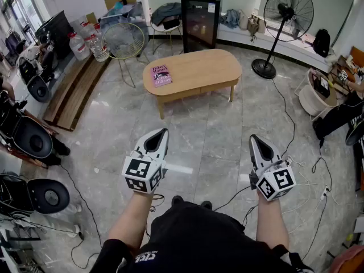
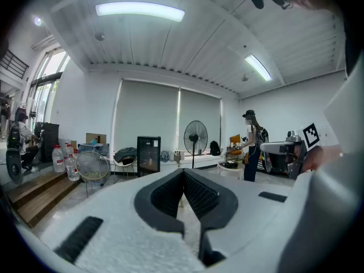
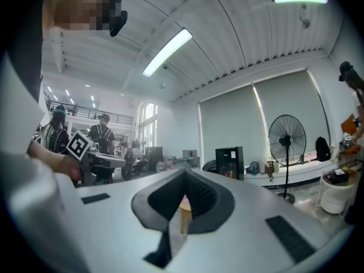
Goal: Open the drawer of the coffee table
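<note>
The oval wooden coffee table [image 1: 196, 67] stands across the floor, well ahead of both grippers, with its drawer front [image 1: 200, 89] flush and closed. A pink book [image 1: 161, 75] lies on its left end. My left gripper [image 1: 165, 131] is held over the grey floor, shut and empty. My right gripper [image 1: 252, 137] sits level with it to the right, also shut and empty. Through the right gripper's [image 3: 183, 173] jaws a sliver of the table [image 3: 183, 209] shows. The left gripper [image 2: 183, 170] points at the far wall.
A black standing fan [image 1: 282, 16] and a black cabinet [image 1: 201, 19] stand behind the table. A wire-frame round chair [image 1: 123, 41] is at its left, wooden steps [image 1: 74, 90] further left. Cables [image 1: 287, 124] trail over the floor on the right. A person [image 2: 251, 144] stands far right.
</note>
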The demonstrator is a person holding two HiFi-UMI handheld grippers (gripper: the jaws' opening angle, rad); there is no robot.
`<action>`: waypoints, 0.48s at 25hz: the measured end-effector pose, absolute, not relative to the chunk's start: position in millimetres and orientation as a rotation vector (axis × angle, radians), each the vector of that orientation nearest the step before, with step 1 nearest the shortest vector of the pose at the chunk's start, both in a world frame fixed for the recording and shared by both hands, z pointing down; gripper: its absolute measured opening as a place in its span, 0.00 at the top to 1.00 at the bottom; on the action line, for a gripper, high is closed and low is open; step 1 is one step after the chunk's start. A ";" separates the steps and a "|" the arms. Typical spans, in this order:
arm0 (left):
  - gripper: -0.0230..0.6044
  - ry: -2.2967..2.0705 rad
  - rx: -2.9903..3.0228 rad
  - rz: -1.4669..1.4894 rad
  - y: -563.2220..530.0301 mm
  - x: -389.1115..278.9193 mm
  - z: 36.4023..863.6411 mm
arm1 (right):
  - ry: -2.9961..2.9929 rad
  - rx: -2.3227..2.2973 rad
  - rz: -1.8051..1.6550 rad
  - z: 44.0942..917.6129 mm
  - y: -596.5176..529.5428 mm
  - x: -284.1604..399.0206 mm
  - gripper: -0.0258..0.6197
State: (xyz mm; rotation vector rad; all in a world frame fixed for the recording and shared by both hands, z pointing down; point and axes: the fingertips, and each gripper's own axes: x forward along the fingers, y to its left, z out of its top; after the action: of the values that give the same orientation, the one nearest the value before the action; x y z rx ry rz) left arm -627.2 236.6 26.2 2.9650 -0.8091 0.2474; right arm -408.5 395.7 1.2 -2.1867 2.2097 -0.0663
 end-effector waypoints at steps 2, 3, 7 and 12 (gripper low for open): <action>0.95 -0.800 2.962 0.258 239.6 -623.9 26.2 | 2.211 -2.186 -0.066 -1.1 398.2 -407.3 0.96; 0.95 -0.796 2.962 0.264 240.9 -622.2 26.4 | 2.212 -2.185 -0.066 -1.7 399.3 -406.6 0.96; 0.95 -0.781 2.967 0.288 245.1 -615.3 31.6 | 2.212 -2.188 -0.063 1.3 402.9 -400.2 0.96; 0.95 -0.771 2.953 0.303 250.9 -606.1 36.3 | 2.169 -2.223 -0.070 1.5 416.3 -378.7 0.96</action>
State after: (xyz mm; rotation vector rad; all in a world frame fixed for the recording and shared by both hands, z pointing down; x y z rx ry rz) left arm -606.1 250.9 36.3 2.9532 -0.7710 0.3035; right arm -378.7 416.3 1.5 -2.2226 2.1690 -0.0698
